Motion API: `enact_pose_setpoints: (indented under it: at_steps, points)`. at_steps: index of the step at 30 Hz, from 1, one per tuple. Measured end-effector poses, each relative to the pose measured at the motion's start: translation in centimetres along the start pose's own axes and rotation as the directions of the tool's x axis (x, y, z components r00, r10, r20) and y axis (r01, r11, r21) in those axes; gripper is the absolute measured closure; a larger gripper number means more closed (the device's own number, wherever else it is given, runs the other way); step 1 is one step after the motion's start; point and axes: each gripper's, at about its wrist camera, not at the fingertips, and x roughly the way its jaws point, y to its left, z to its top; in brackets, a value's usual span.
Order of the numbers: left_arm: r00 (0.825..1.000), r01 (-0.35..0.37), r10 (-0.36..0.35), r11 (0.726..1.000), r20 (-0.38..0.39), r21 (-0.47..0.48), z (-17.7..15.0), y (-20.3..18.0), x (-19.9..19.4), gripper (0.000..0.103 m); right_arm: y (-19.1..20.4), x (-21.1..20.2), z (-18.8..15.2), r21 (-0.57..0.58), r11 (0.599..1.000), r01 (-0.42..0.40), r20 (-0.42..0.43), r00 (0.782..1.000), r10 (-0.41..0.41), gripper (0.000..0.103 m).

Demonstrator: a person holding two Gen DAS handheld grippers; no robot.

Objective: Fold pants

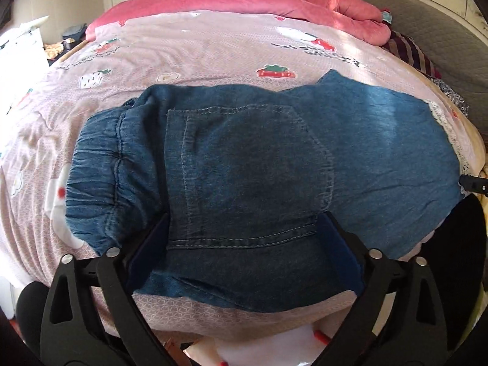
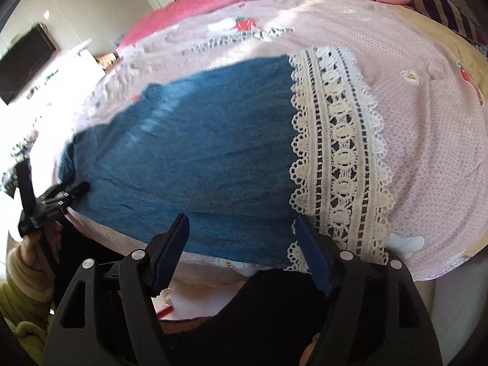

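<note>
On the near edge of the bed [image 1: 213, 48], over a pink sheet printed with strawberries, the denim pants [image 1: 244, 164] lie flat and folded lengthwise, with the gathered elastic waistband [image 1: 94, 183] to the left and the white lace hem [image 2: 338, 158] to the right. In the left wrist view the left gripper [image 1: 244, 244] stands spread very wide, its blue-padded fingers [image 1: 146, 253] set down on either side of the stitched back pocket [image 1: 250, 177]; the denim lies between them, but the pads do not squeeze it, so the cloth is released. In the right wrist view the right gripper [image 2: 241, 241] is parted too, though less widely, over the near edge of the leg: its left finger [image 2: 170, 253] rests on plain denim and the right one lies just beside the lace band, with nothing pinched between them. The left gripper also shows at the left edge of that view, held in a hand [image 2: 36, 241] with a pale yellow-green sleeve. A rolled pink quilt [image 1: 244, 3] lies along the far side of the bed, well apart from the pants.
</note>
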Motion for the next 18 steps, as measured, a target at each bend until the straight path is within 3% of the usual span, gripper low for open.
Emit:
enact_pose_setpoints:
  at_steps: [5,11,14,18]
  points:
    - [0.997,0.035,-0.037,0.999,0.072,0.032,1.7,-1.3,-3.5,0.01,-2.3,-3.9,-0.3,0.067,0.998,0.022,0.123,0.992,-0.03,0.027]
    - [0.985,0.121,-0.132,0.987,0.11,0.101,6.2,-4.9,-4.6,0.01,-5.3,-4.2,-0.9,0.152,0.987,0.051,0.124,0.99,-0.07,0.025]
    - [0.976,0.182,-0.198,0.971,0.095,0.158,8.4,-8.2,-4.0,0.01,-6.0,-3.8,-1.2,0.174,0.984,0.037,0.119,0.991,-0.058,0.025]
    - [0.951,0.271,-0.299,0.926,0.074,0.262,11.5,-13.2,-2.8,0.01,-6.1,-3.4,-0.9,0.175,0.984,0.019,0.118,0.992,-0.04,0.025]
